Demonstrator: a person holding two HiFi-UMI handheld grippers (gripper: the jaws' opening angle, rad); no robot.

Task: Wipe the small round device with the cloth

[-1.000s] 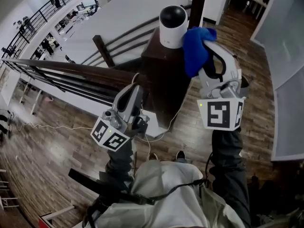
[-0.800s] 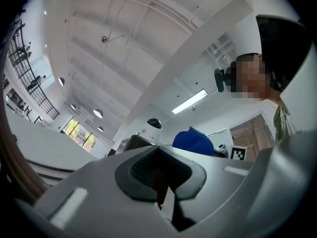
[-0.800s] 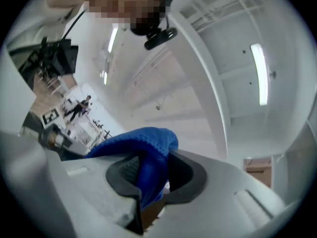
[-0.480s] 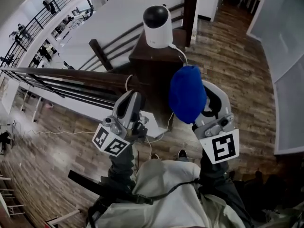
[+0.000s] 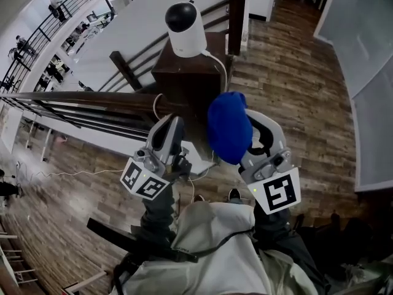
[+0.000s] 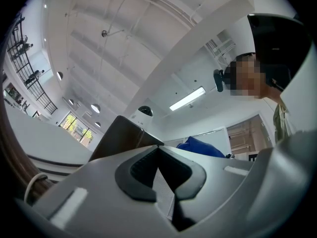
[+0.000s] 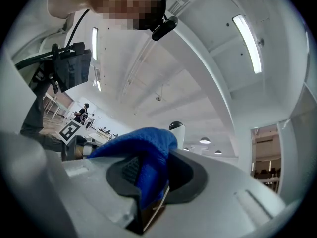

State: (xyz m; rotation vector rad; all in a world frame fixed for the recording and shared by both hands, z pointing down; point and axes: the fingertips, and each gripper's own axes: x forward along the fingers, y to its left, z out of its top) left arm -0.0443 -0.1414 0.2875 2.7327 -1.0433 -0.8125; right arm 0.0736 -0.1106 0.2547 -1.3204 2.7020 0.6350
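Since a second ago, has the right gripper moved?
Yes. The right gripper has drawn back toward the person, away from the device; its cloth no longer touches it.

Your small round device point(image 5: 186, 26), a white body with a black dome on top, stands upright on the dark wooden post point(image 5: 184, 72). Your blue cloth point(image 5: 228, 128) is bunched up and pinched in your right gripper point(image 7: 151, 182), apart from the device.

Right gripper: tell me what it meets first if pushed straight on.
Probably the device, which shows just past the cloth clamped in the right gripper. Depth is unclear; the post under it might come first.
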